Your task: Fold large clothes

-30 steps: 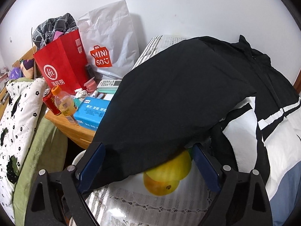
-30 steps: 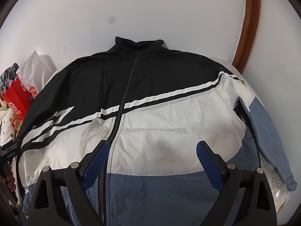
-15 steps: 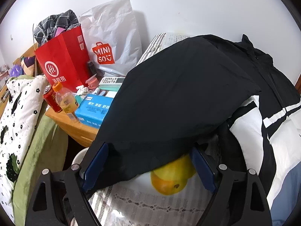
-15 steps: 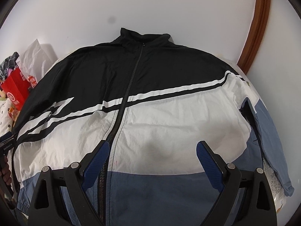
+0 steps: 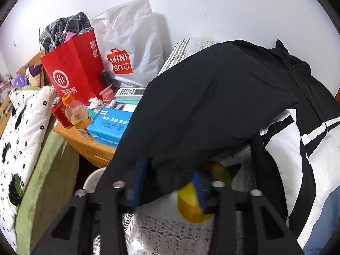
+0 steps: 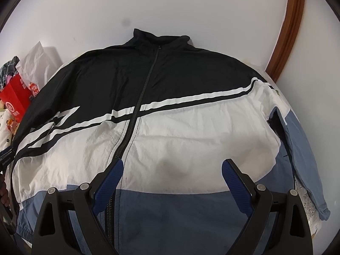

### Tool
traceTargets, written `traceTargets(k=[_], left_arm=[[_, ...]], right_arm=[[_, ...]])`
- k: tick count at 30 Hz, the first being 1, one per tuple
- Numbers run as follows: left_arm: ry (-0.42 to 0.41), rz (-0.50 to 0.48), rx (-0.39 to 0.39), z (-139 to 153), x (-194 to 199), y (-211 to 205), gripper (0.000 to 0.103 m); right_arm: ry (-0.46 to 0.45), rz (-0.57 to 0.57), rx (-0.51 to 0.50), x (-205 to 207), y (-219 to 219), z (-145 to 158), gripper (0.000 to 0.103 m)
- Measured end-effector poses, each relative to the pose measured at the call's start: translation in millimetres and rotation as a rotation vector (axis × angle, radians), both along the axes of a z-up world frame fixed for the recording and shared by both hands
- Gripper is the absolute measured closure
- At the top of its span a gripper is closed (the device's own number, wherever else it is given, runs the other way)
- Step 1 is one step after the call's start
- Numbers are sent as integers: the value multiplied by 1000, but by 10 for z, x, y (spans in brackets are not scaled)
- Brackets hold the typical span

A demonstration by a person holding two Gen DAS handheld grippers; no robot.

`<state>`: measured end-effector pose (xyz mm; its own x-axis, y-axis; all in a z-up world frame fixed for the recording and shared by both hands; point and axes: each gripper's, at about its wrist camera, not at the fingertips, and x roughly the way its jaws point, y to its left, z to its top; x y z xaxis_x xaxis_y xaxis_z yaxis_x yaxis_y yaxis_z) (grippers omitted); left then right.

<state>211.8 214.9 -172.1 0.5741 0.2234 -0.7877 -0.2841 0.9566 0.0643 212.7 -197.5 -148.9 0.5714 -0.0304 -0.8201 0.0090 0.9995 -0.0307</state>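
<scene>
A large zip jacket, black on top, white in the middle and blue at the hem, lies spread front-up on the bed. My right gripper is open and empty above its lower front. In the left wrist view the jacket's black sleeve drapes toward me and my left gripper is closing around the sleeve's edge, the jaws narrowed and blurred with black cloth between them. A yellow-orange print on the bedding shows under the sleeve.
A wooden bedside table at the left holds a red paper bag, a white Miniso bag, a blue tissue box, a drink bottle and a can. A flowered quilt lies at far left. A brown wooden frame curves at right.
My left gripper's jaws have closed in from wide open onto the black sleeve edge. The right gripper has moved slightly, staying open over the jacket.
</scene>
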Motion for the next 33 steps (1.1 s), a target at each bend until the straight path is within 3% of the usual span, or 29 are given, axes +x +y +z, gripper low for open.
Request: traceTargets(k=[3,10,16,23,28,33], left_arm=[[3,6,24,75,12,-1,93],[-67,18,31,555,30,-48,95],[-153,-73,74,1107,146,-479,95],[-224,-243,33,1504,444,-1263,95],[-203,-369,21,1438,648,-1866,95],[-98,-458,30,1041,768,-2319,95]], right_arm=[[-3,5,8,-7,-7,6,10],[-42,27,22,-18,-96,135,10],[-92,23,37,-82,-283,277,10],[-109,13,24,-198,-563,309,10],[-116,-5,19,-290,-786,298,10],[-108,-19,7,-340,-935,199,10]])
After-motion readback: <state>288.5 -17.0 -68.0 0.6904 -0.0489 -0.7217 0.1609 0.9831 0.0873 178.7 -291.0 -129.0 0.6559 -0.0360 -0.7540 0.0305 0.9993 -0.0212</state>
